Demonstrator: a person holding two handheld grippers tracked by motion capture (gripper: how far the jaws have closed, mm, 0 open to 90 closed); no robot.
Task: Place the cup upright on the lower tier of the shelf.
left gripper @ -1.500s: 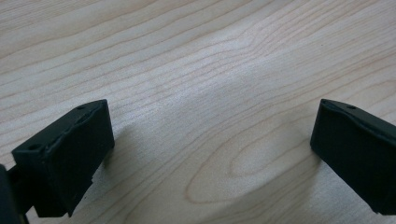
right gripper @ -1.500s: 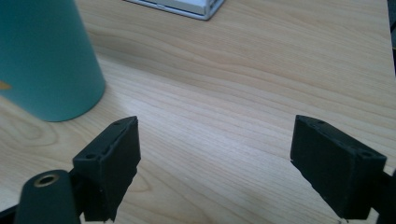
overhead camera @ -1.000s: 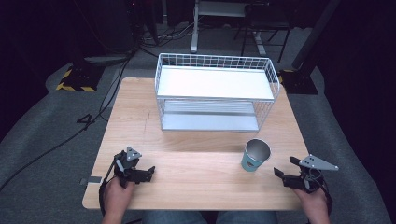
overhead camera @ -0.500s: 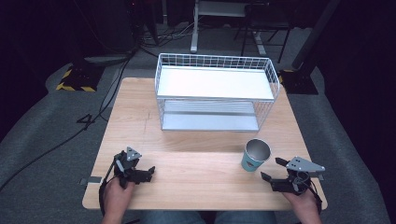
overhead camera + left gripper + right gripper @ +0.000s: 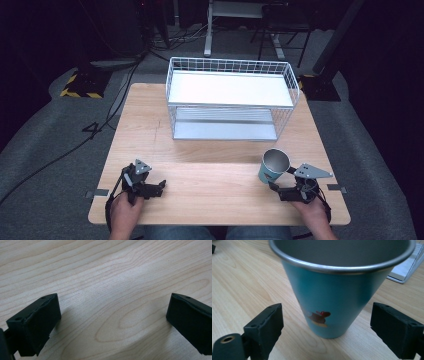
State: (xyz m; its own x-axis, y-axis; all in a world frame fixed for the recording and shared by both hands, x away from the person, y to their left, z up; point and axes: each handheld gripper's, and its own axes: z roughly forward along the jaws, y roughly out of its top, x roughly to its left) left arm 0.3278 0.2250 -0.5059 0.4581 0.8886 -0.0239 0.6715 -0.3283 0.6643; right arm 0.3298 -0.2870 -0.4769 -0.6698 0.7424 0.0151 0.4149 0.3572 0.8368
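A teal metal cup stands upright on the wooden table, toward the front right. In the right gripper view the cup looms close, with a small dark figure printed low on its side. My right gripper is open just in front of the cup, its jaws wide on either side of the cup's base without touching it. At the front left my left gripper rests low over bare wood, open, with nothing between its jaws.
A white wire basket rack with two shelves stands at the back middle of the table. A wire corner of the rack shows behind the cup. Dark floor, cables and chair legs lie beyond the table.
My right gripper has moved left and forward from the table's right edge toward the cup, until its jaws flank the cup's base. The left gripper has stayed put.
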